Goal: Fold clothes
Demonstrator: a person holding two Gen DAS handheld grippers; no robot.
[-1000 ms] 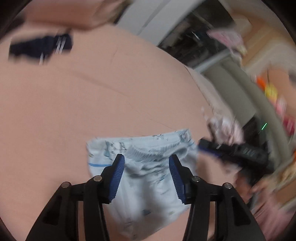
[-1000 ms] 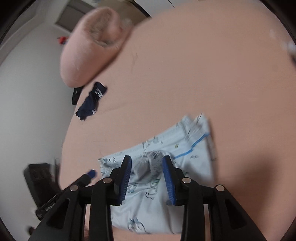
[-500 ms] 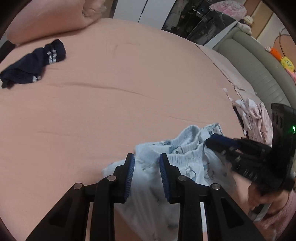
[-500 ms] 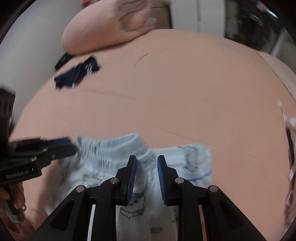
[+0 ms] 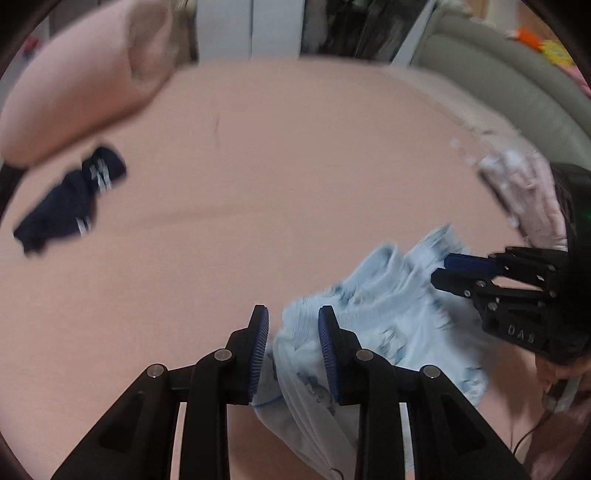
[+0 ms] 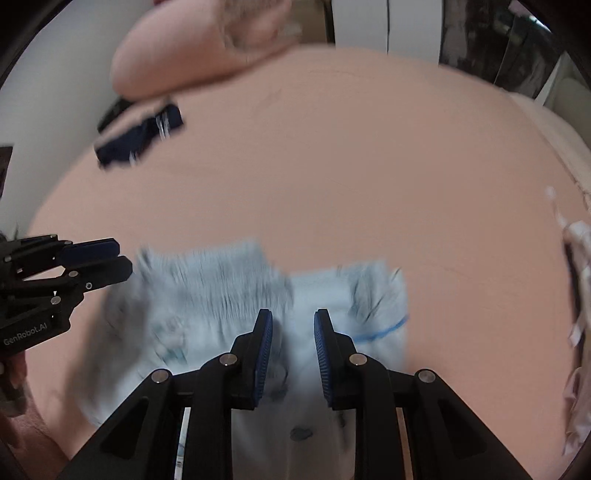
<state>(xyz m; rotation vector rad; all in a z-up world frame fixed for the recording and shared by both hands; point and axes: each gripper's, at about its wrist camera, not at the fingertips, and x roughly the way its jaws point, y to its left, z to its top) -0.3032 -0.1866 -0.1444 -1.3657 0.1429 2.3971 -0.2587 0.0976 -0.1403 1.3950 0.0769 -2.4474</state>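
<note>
1. A small pair of light blue shorts with little drawings and a stretchy gathered waistband [image 5: 373, 314] lies on the near part of the bed, close to both cameras.
2. In the right wrist view the shorts [image 6: 229, 306] run longways from left to right across the picture. The gathered waistband is on the far edge, pointing toward the pillow end of the bed.
3. The cloth is bunched and partly lifted, not flat. It looks blurry.
4. The left gripper with black arms and blue ribbed pads [image 5: 293, 350] has its pads only a little apart. A fold of the shorts' edge sits between them, pinched.
5. The right gripper with the same black arms and blue pads [image 6: 293, 350] also has its pads only a little apart, with the pale blue cloth pinched between them.
6. Each gripper shows up from the side in the other camera, with its tips at the waistband.
7. The bed has a smooth peach-pink sheet [image 5: 280, 177] with a few soft creases.
8. A big pink pillow [image 5: 81, 88] sits at the far end.
9. A crumpled dark navy garment with white marks [image 5: 70, 206] lies well apart from the shorts, near the pillow.
10. A pale pink and white heap of clothes [image 5: 524, 192] lies at the right edge of the bed.
11. Behind the bed are white cupboard doors [image 5: 251, 26] and a grey-green padded edge [image 5: 509, 77].
</note>
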